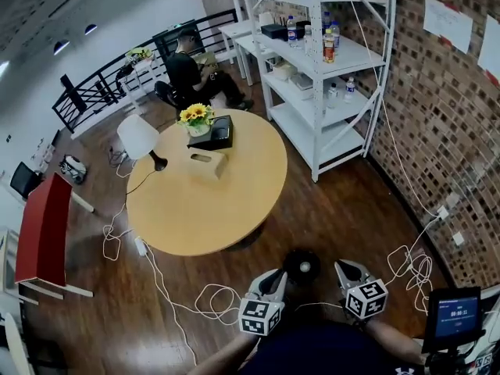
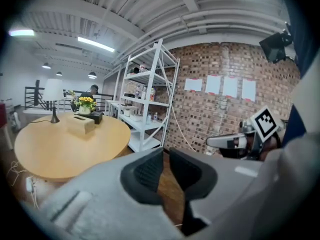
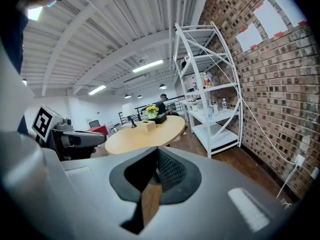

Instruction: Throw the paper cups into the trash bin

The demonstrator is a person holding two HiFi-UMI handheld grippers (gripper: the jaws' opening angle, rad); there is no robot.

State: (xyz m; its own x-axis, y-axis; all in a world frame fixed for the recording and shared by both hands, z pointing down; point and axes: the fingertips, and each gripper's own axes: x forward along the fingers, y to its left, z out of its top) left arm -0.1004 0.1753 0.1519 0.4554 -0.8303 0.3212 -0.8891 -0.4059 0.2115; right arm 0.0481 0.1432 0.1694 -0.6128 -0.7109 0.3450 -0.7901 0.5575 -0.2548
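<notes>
Wooden floor point(image 1: 344, 209) is shown, and on it a dark round bin point(image 1: 301, 266) is set between the grippers. The left gripper point(image 1: 275, 275) is held empty, jaws narrowly apart; the right gripper point(image 1: 348, 269) is pressed together, empty. A table point(image 1: 195, 209) is placed beyond.

Round tabletop point(image 1: 205, 209) | far edge: flower pot point(image 1: 196, 120) beside black box point(image 1: 218, 132) | just nearer: tissue box point(image 1: 206, 163) | far-left edge: lamp point(image 1: 138, 136)

Left claw point(image 1: 275, 276) is barely parted, right claw point(image 1: 348, 267) closed tip to tip, both pointing forward.
</notes>
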